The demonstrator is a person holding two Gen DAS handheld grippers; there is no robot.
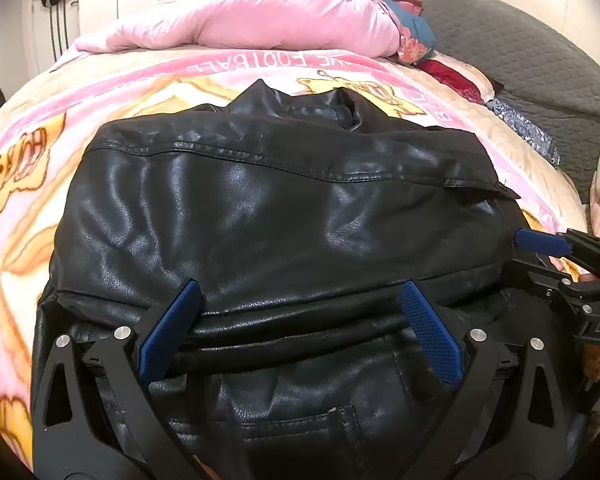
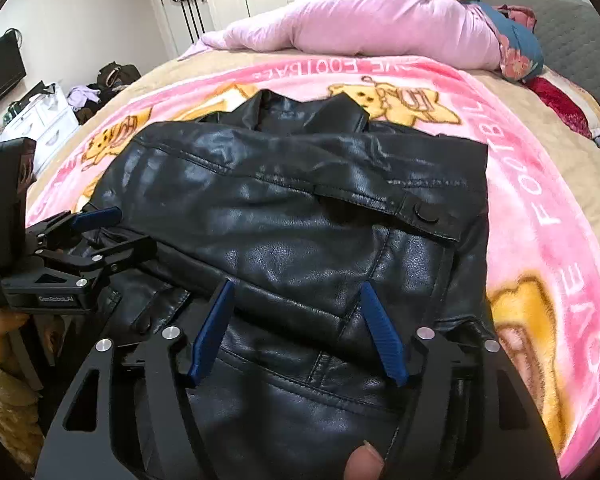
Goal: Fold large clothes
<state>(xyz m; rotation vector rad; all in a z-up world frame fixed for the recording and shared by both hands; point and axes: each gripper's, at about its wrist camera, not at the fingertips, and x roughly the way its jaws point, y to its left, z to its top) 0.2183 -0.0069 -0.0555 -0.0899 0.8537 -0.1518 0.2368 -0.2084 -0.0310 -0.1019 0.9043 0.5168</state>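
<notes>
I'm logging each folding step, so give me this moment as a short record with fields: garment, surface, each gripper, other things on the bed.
garment: black leather jacket, folded over, collar at the far end
surface: pink cartoon-print blanket on a bed
left gripper: open, blue pads astride a jacket fold
right gripper: open, pads clear of the jacket beneath
other: pale pink quilt heaped beyond the collar

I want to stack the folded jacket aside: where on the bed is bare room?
Free blanket lies right of the black jacket, and a strip between its collar and the pink duvet. Pillows crowd the far right corner.
</notes>
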